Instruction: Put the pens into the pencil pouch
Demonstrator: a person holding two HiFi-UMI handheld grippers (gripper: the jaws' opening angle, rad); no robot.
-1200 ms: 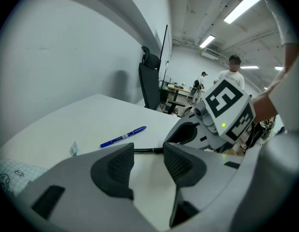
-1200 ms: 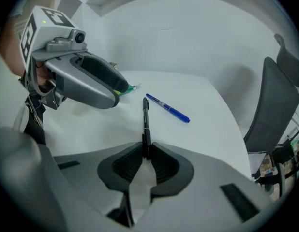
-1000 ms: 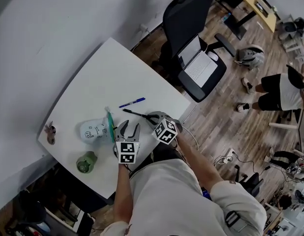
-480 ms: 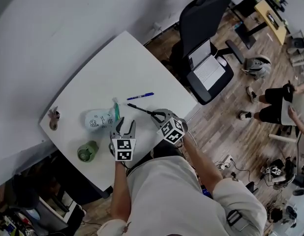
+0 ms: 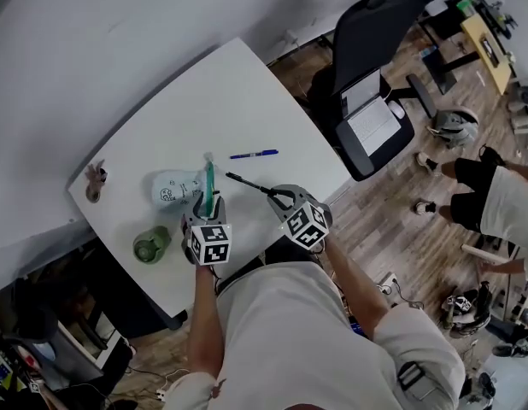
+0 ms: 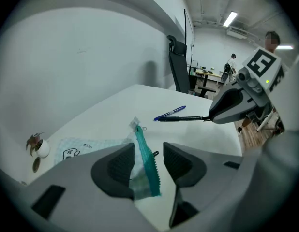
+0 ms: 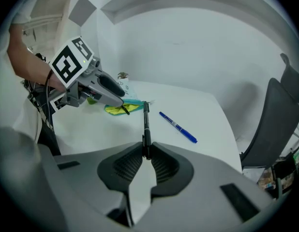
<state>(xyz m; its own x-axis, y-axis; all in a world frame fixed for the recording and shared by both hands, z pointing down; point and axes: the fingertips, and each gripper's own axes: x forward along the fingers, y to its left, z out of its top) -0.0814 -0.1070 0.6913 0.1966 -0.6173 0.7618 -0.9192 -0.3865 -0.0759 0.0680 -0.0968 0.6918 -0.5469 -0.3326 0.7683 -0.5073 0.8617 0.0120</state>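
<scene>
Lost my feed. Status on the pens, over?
Left gripper jaws open around zipper edge of pencil pouch. Right gripper shut on black pen. Blue pen lies on table. Nothing between pen and pouch.

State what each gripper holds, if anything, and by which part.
Right gripper: the black pen, pinched at one end. Left gripper: nothing; the pouch's zipper edge stands between its open jaws.

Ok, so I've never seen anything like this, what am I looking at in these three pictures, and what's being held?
A person holds a hand-operated two-jaw gripper in each hand. One picture comes from a camera on their head, looking down; the other two come from cameras riding on the grippers. On the white table lie a pencil pouch and a blue pen. The right gripper is shut on a black pen. The left gripper has its jaws apart around the pouch's green zipper edge.
</scene>
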